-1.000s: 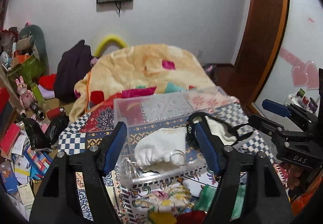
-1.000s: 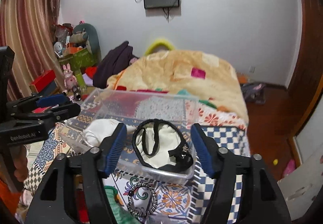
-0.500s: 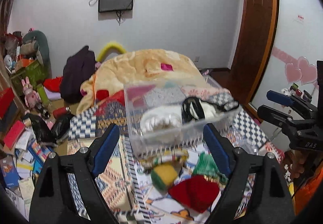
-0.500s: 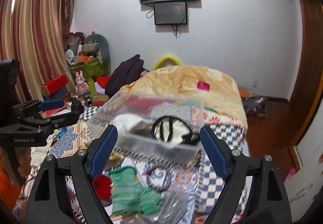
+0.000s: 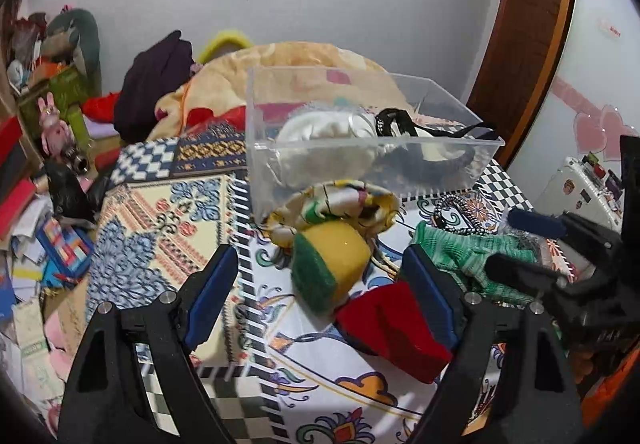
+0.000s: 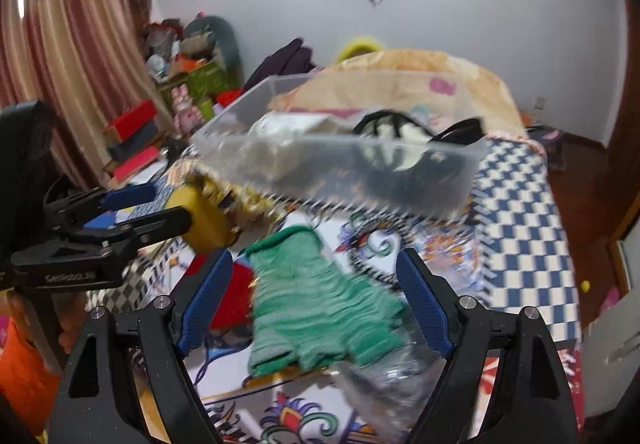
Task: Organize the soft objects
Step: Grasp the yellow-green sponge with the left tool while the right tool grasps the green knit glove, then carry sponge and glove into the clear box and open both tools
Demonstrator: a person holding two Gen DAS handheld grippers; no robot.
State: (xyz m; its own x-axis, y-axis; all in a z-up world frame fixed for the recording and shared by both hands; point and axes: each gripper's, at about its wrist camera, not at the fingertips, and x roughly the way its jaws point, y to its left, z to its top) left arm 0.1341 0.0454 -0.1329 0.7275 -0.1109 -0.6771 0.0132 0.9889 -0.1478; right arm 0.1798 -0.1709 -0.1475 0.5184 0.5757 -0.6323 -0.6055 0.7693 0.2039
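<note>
We are holding the left tool wide open and empty over the patterned bedspread, its jaws framing the yellow sponge with a green scouring face and the red cloth just beside it. Both are looking light and squashy, so we are judging a pinch across the sponge's foam middle the safest hold. The right tool, also spread and empty, is hanging over the green knitted cloth, limp enough to bunch at a fold. Farther back, the clear plastic bin is holding white fabric and black straps
</note>
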